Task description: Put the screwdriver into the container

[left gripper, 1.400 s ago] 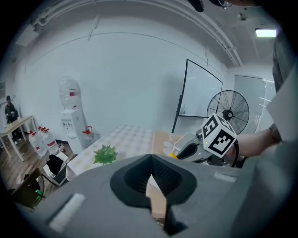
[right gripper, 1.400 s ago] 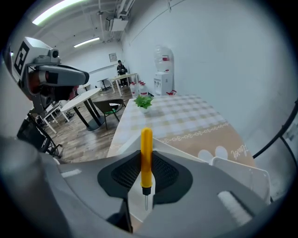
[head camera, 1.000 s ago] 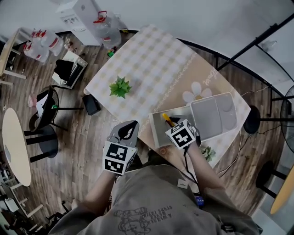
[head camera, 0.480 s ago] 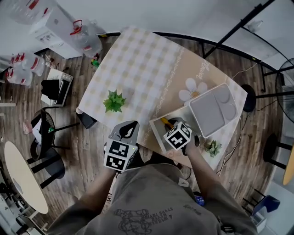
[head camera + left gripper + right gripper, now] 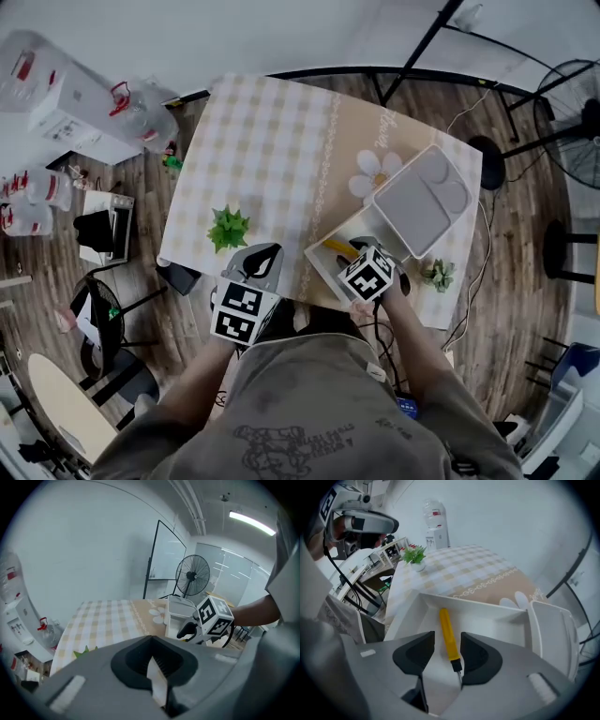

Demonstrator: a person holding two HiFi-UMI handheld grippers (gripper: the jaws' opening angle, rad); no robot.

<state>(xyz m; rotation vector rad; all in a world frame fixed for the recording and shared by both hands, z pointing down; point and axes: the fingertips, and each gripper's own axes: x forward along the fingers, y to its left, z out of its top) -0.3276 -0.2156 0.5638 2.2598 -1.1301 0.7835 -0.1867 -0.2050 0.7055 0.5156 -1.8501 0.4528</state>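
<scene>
Since the screwdriver (image 5: 449, 637) lies in the container (image 5: 487, 618) between the spread jaws of the right gripper (image 5: 447, 643), release looks done; next, lift straight clear; the left gripper (image 5: 152, 665) hangs pressed together, empty

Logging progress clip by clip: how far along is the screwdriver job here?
Done, apparently: the yellow-handled screwdriver lies inside the container. In hand: nothing. The right tool straddles the handle with jaws apart, and the left tool is shut, away from the container. Left: probably only lifting the right tool clear. The lid lies open beside the container.
</scene>
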